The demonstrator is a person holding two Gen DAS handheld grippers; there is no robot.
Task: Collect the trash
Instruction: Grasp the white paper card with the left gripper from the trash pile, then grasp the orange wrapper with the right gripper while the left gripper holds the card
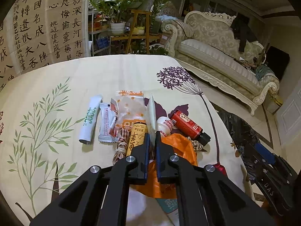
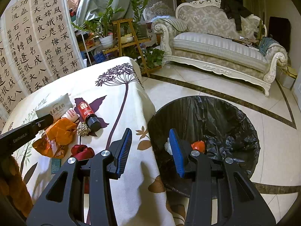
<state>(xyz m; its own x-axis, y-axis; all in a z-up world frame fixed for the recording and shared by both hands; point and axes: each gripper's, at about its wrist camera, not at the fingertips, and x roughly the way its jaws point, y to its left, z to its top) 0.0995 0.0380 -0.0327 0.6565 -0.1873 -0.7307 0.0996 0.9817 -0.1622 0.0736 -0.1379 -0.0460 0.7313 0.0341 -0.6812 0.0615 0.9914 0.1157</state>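
Left tongs (image 1: 152,134) pressed together on a flat pale packet (image 1: 151,113), pinching its lower edge so the thin sheet stands on edge above the litter. Right tongs (image 2: 150,151) spread wide, ribbed blue pads (image 2: 175,150) apart, hanging over the table's edge and the round bin (image 2: 225,113) lined with crinkled black plastic. Inside that bin, at 12 o'clock from the right-hand pad, an orange scrap (image 2: 198,145) and something white (image 2: 168,146). Spread across the cloth-covered table (image 1: 75,79), printed with green sprigs and purple blossoms: at 9 o'clock from the pinched packet a white tube (image 1: 90,120) and a crimped white sachet (image 1: 107,125); at 11 o'clock a clear orange-dotted wrapper (image 1: 129,107); just left a yellow cylindrical bottle (image 1: 136,137) beside a knot of braided cord (image 1: 120,145); at 3 o'clock a small white rounded bottle (image 1: 164,126) and a red-labelled dark vial with black cap (image 1: 188,126); at 5 o'clock crumpled orange plastic (image 1: 180,145). Carved cream sofa (image 2: 216,43) beyond, glossy tiled floor (image 2: 188,86) below.
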